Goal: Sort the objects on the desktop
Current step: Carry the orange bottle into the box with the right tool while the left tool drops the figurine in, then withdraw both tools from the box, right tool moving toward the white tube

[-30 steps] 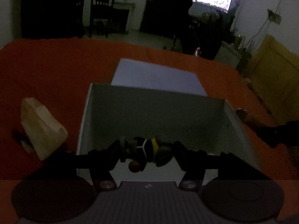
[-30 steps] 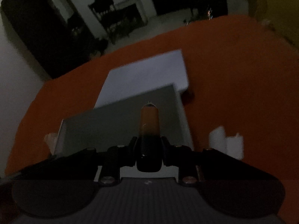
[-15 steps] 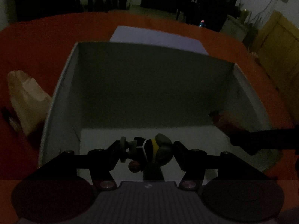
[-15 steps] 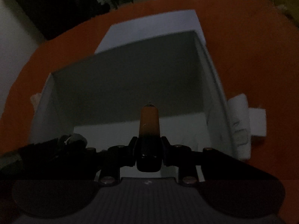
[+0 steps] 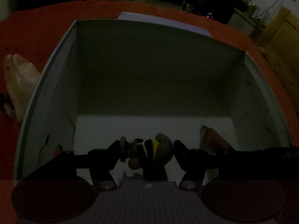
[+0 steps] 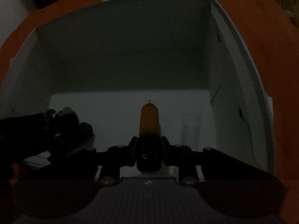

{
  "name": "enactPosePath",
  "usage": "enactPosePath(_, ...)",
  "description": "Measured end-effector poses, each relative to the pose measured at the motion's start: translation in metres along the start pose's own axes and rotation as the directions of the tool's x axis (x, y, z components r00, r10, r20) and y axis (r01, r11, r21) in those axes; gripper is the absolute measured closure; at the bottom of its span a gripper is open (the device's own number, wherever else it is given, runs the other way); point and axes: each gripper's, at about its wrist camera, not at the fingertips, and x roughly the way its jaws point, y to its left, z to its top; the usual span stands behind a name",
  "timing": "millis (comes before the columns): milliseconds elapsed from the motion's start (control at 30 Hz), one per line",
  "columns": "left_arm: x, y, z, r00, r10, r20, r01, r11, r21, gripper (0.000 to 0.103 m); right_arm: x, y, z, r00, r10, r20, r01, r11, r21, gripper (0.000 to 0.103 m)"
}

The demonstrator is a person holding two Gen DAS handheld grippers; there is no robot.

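Dim light. My left gripper [image 5: 147, 150] is clamped on a small toy figure [image 5: 149, 149], its long axis crosswise between the fingers, low inside the white box [image 5: 46, 85] near the front wall. My right gripper [image 6: 149, 149] pinches an orange tube [image 6: 149, 117], long axis pointing straight ahead toward the far wall. Both sit over bare box floor. A red tablecloth [image 5: 33, 24] surrounds the rim; a crumpled bag [image 5: 18, 80] lies beside the box's left edge.
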Motion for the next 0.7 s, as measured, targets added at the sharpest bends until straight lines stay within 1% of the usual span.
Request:
enactPosePath(133, 0.007, 0.0, -0.001, 1.0, 0.016, -0.005, -0.016, 1.0, 0.003, 0.046, -0.001, -0.002, -0.002, 1.0, -0.004, 0.001, 0.004, 1.0, 0.007, 0.075)
enactPosePath(233, 0.007, -0.001, -0.002, 1.0, 0.021, -0.001, -0.021, 1.0, 0.006, 0.046, -0.001, -0.002, -0.005, 1.0, -0.025, 0.013, 0.025, 1.0, 0.002, 0.074)
enactPosePath(400, 0.006, -0.002, -0.002, 1.0, 0.024, 0.001, -0.024, 1.0, 0.016, 0.045, -0.004, -0.001, -0.01, 0.999, -0.031, 0.013, 0.032, 0.999, -0.006, 0.072)
enactPosePath(500, 0.006, -0.002, -0.003, 1.0, 0.026, 0.004, -0.026, 1.0, 0.016, 0.036, -0.005, -0.001, -0.012, 0.999, -0.031, 0.012, 0.032, 0.999, -0.006, 0.072)
enactPosePath(667, 0.007, -0.001, -0.004, 1.0, 0.013, 0.005, -0.013, 1.0, 0.015, 0.036, -0.002, 0.002, -0.005, 1.0, -0.029, 0.008, 0.029, 1.0, 0.001, 0.066)
enactPosePath(700, 0.007, -0.001, -0.004, 1.0, 0.01, 0.005, -0.01, 1.0, 0.012, 0.036, -0.002, 0.002, -0.005, 1.0, -0.026, 0.006, 0.026, 1.0, 0.006, 0.061)
